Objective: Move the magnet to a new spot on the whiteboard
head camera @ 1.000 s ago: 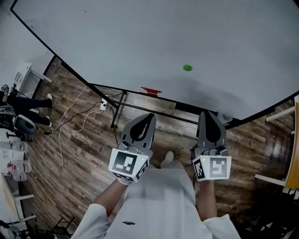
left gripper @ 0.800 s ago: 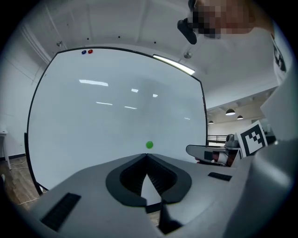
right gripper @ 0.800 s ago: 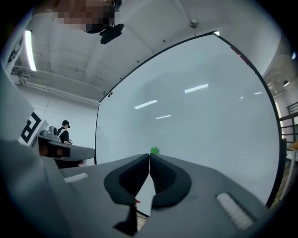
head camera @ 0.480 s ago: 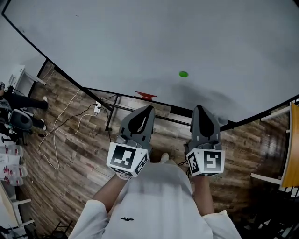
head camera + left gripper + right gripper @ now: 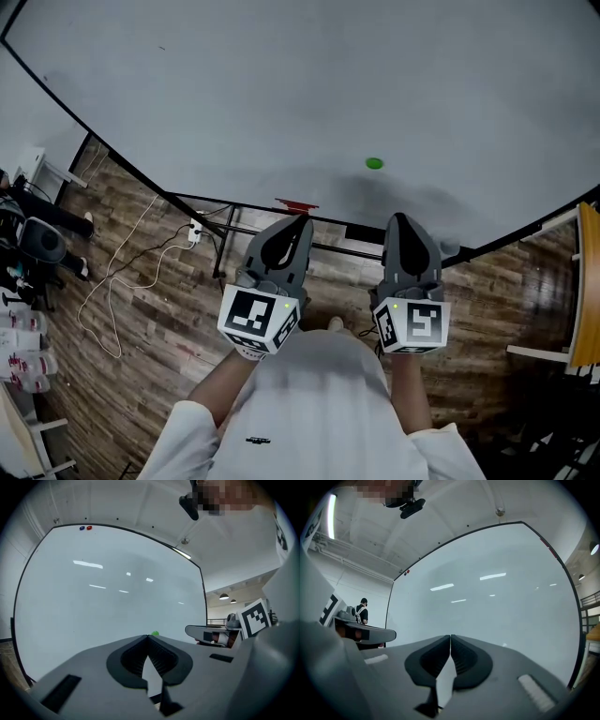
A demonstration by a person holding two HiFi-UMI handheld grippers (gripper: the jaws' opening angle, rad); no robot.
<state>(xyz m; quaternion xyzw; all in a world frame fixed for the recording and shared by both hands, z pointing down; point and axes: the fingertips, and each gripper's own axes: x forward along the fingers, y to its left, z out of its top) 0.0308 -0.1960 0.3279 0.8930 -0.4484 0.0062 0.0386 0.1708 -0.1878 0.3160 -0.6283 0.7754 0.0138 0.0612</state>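
One small green magnet (image 5: 375, 163) clings low on the whiteboard (image 5: 281, 84), likely light, hard and slick; pinch its rim and peel. Left gripper (image 5: 301, 221) and right gripper (image 5: 401, 219) hang short of the whiteboard, both clenched tight, nothing between.

no legible text, labels, brands or numbers, only wordless square markers (image 5: 253, 319)
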